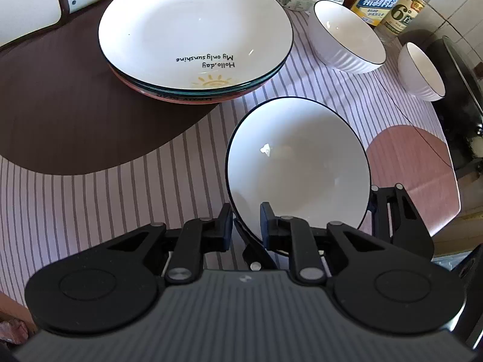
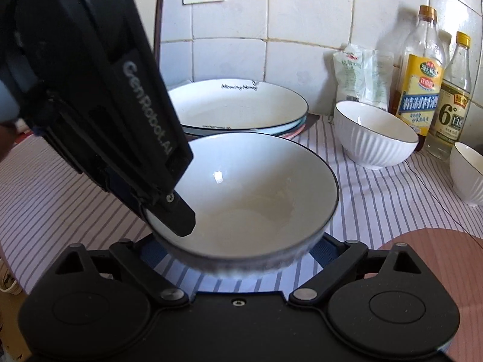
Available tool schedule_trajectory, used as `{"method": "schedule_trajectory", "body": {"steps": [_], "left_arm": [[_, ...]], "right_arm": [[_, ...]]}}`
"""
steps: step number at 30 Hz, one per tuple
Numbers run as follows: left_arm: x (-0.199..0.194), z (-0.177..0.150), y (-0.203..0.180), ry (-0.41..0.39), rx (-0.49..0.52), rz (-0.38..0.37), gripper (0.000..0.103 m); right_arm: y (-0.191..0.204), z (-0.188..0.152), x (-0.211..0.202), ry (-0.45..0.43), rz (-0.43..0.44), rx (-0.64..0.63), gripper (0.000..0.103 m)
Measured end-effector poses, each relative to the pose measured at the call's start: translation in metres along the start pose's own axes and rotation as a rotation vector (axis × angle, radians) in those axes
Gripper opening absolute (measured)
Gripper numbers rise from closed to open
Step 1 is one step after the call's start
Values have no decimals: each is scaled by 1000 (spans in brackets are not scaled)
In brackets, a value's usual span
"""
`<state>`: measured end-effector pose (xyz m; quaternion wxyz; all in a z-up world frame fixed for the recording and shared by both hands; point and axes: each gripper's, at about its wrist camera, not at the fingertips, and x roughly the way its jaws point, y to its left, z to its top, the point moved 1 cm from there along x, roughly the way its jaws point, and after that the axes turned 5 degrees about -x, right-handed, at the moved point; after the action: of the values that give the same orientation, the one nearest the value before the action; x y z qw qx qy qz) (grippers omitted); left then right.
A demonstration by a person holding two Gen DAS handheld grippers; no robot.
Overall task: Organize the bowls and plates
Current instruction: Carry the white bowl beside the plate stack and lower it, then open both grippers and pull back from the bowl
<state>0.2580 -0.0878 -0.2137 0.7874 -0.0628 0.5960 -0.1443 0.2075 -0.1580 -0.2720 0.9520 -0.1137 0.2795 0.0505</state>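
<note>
Presently, item one: bowl (image 1: 299,163), held off the striped tabletop (image 1: 90,199) by the left hand-held gripper (image 1: 247,226), whose fingers are pinched on the near rim, one pad outside the wall and one inside; the bowl tilts, mouth facing up and away from that gripper; white glazed interior, thin dark rim line, a bright glint near the centre, no contents visible. Right hand-held gripper (image 2: 238,247): fingers spread wide, one to each side of the same bowl (image 2: 241,199) and below it, not seen touching it; whether the bowl base rests between them cannot be told, the underside being blurred. Governing relation: the bowl lies directly ahead of both grippers, the left already holding it and so the nearer; the plates (image 1: 196,36) stand beyond it and to the left, well apart, while two ribbed bowls, the larger (image 1: 347,36) and the smaller (image 1: 422,72), stand beyond and to the right. Plates: stacked, top one white with dark rim and printed lettering, teal and pink edges showing beneath. Judgement: the held bowl probably belongs with the ribbed bowls, so the move would carry forward and rightward. Background: bottles (image 2: 422,69) and a packet (image 2: 359,75) against the tiled wall.
</note>
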Motion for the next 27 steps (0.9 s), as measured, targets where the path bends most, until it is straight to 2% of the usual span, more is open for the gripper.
{"method": "schedule_trajectory", "body": {"steps": [5,7,11,13,22,27], "left_arm": [[-6,4,0,22,13,6,21],[-10,6,0,30,13,15,30],[-21,10,0,39,17,17,35],[-27,12,0,36,19,9,40],[-57,17,-4,19,45,-8,41],[-78,18,-11,-1,70,-20,45]], "right_arm": [[1,3,-9,45,-19,-10,98],[0,3,-19,52,-21,-3,98],[-10,6,-34,73,-12,57,98],[-15,10,-45,56,4,78,99],[-26,29,-77,40,25,139,99],[-45,42,-93,28,-32,158,99]]}}
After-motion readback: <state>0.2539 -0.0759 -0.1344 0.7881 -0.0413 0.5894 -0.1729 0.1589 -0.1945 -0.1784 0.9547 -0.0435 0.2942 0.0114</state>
